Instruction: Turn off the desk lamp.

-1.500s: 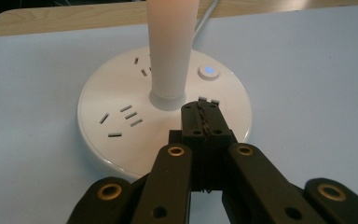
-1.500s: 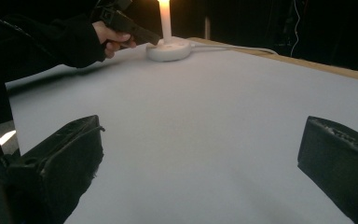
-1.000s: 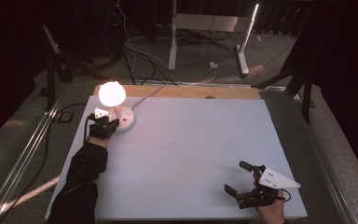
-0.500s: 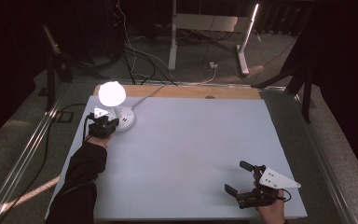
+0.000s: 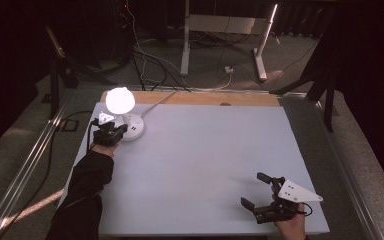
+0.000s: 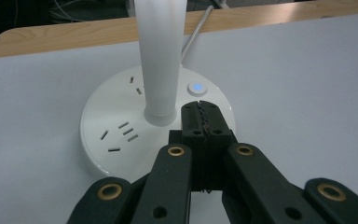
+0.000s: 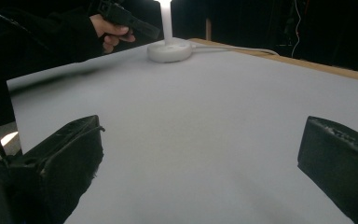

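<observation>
A white desk lamp with a glowing round head stands at the table's far left corner on a round white base with socket slots. On the base a small button glows blue beside the white stem. My left gripper is shut, its tips resting over the base just short of the button. My right gripper stands open near the table's front right, with nothing between its jaws. The lamp base and the other hand appear far off in the right gripper view.
A white sheet covers the table, with a wooden strip along its far edge. The lamp's cable runs off the back. Behind the table stand a metal stand and floor cables.
</observation>
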{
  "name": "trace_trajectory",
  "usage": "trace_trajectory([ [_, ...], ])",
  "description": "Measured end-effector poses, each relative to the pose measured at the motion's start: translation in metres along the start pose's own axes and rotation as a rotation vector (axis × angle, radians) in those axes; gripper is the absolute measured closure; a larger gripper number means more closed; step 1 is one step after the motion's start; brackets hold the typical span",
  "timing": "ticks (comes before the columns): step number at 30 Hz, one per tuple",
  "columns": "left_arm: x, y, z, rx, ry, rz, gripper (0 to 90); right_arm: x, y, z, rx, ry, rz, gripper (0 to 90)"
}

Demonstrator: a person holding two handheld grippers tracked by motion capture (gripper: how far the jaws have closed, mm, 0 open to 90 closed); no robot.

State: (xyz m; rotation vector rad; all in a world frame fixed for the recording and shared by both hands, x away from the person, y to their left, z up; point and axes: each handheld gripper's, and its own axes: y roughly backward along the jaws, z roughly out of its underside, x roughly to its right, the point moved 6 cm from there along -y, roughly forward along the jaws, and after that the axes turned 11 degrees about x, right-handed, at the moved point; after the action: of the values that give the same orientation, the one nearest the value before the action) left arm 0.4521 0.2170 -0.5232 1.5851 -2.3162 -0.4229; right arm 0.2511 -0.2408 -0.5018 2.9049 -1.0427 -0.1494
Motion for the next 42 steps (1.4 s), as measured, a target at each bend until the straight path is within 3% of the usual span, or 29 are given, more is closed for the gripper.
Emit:
trace_trajectory([
  [42, -0.003, -0.011, 0.021, -0.013, 0.022, -0.006, 90.0, 0.000, -0.001, 0.001, -0.007, -0.003, -0.007, 0.0],
])
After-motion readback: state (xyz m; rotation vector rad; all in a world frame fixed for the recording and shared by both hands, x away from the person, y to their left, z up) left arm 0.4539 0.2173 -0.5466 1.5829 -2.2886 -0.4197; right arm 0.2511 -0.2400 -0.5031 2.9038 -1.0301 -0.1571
